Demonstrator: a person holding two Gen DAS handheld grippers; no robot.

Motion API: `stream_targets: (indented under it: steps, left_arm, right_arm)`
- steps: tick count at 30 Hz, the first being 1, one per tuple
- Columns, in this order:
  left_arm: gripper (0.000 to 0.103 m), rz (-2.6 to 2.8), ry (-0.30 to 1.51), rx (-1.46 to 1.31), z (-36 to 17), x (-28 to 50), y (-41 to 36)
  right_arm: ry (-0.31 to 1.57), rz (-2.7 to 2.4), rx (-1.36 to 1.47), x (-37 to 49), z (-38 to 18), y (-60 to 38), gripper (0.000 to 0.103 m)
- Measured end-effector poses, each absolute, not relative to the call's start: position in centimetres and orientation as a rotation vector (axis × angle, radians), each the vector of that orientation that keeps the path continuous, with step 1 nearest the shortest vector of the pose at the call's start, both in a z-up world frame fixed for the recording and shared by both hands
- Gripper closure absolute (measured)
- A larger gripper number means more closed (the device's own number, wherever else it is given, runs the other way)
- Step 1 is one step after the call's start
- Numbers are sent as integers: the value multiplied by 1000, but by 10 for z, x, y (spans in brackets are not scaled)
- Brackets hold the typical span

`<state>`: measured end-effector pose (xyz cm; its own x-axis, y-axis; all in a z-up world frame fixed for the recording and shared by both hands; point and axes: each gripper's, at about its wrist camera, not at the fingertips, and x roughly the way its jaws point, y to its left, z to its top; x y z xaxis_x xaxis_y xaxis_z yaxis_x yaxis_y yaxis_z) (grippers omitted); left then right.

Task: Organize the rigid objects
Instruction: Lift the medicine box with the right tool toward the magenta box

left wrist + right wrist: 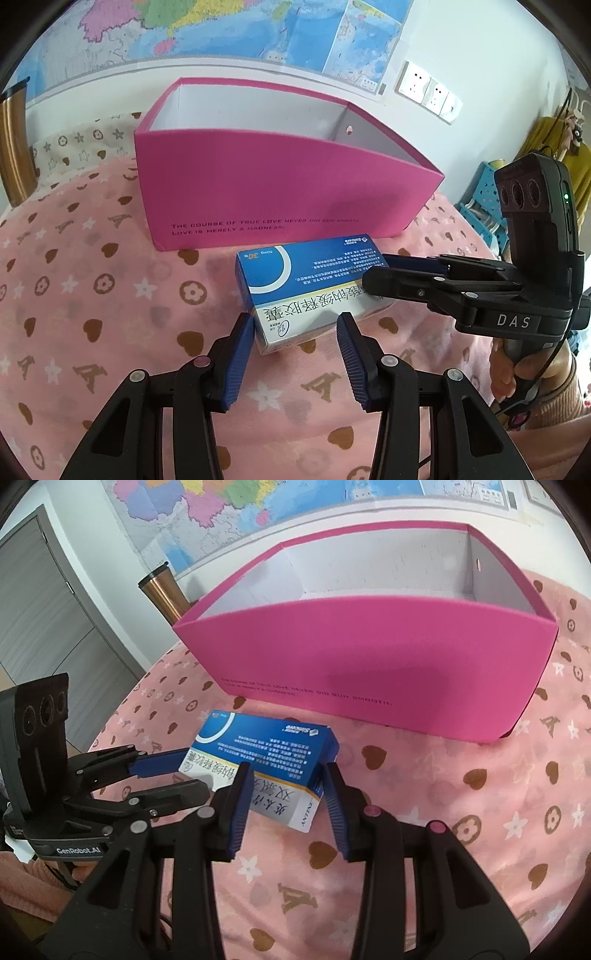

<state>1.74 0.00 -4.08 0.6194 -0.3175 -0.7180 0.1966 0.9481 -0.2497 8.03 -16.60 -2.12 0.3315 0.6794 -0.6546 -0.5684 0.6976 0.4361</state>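
Blue-padded fingers of the left hand-held gripper (295, 332) frame the near end of a blue-and-white medicine box (314, 291), one pad touching its left corner while the other stands just clear on the right, so the jaws are narrowed around the carton without visibly clamping it. From the right side, the right hand-held gripper (286, 779) has both pads pressed against the opposite end of the same carton, holding it. The medicine box lies on a pink blanket (92, 295) printed with hearts, stars and flowers, just in front of an open pink cardboard box (280, 192) whose white interior appears empty as far as the views reach. Judging by this, the sorting has barely begun: the carton has been gripped but not yet lifted off the cloth, and it still needs carrying over the tall near wall of the pink box, the main obstacle. A copper-coloured tumbler (162, 594) stands beyond the box's left corner, well clear. Wall maps (229, 26), a row of sockets (428, 92) and a grey door (48, 602) fill the background. A hand (532, 373) in a pink sleeve grips the right tool's handle.
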Motion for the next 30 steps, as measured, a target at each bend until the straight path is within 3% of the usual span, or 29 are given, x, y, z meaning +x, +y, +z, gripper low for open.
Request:
stream_targets:
  steps: [30]
  left_arm:
    - [57, -291, 721, -114, 6, 14, -2]
  right_arm:
    - [784, 816, 104, 76, 37, -172, 61]
